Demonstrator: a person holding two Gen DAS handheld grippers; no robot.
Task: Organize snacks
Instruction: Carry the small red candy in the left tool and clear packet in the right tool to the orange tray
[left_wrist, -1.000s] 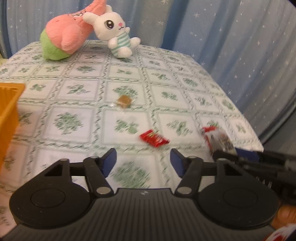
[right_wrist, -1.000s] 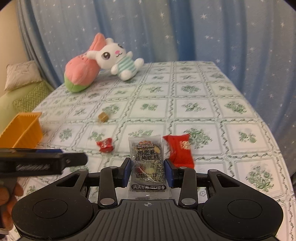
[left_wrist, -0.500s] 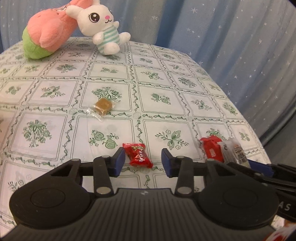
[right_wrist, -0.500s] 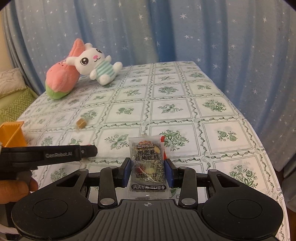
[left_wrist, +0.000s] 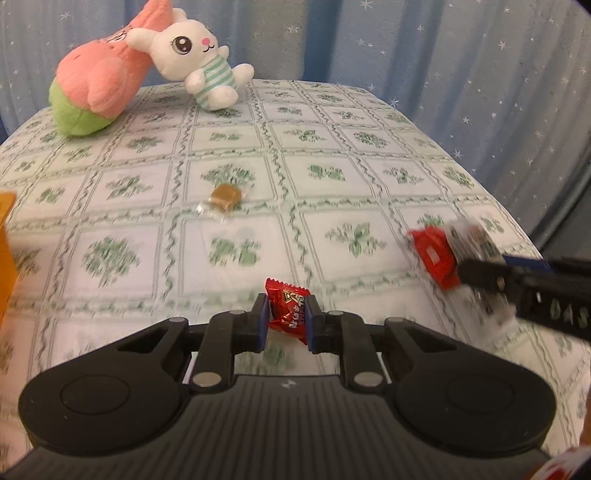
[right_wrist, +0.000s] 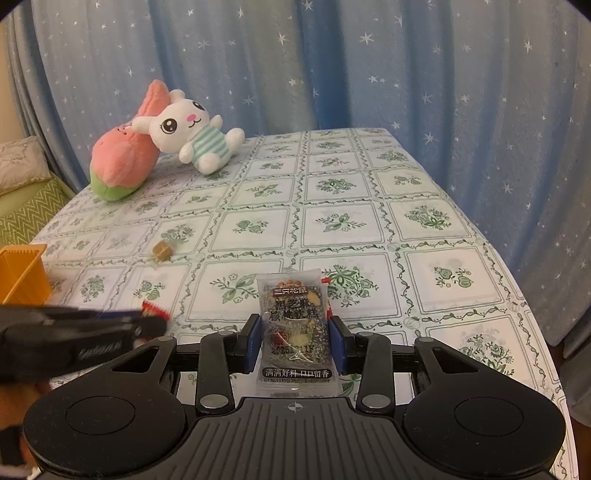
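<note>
My left gripper is shut on a small red candy and holds it above the tablecloth. My right gripper is shut on a clear sesame-cake packet; it also shows blurred at the right of the left wrist view. A larger red packet lies on the table beside it, mostly hidden behind the held packet in the right wrist view. A brown wrapped candy lies mid-table, seen too in the right wrist view. The orange basket stands at the left.
A pink-green plush and a white bunny plush lie at the table's far end. Blue starry curtains hang behind and to the right. A green sofa with a cushion is at the far left.
My left gripper closed on the small red candy and lifted it off the table. My right gripper kept its packet and rose a little.
</note>
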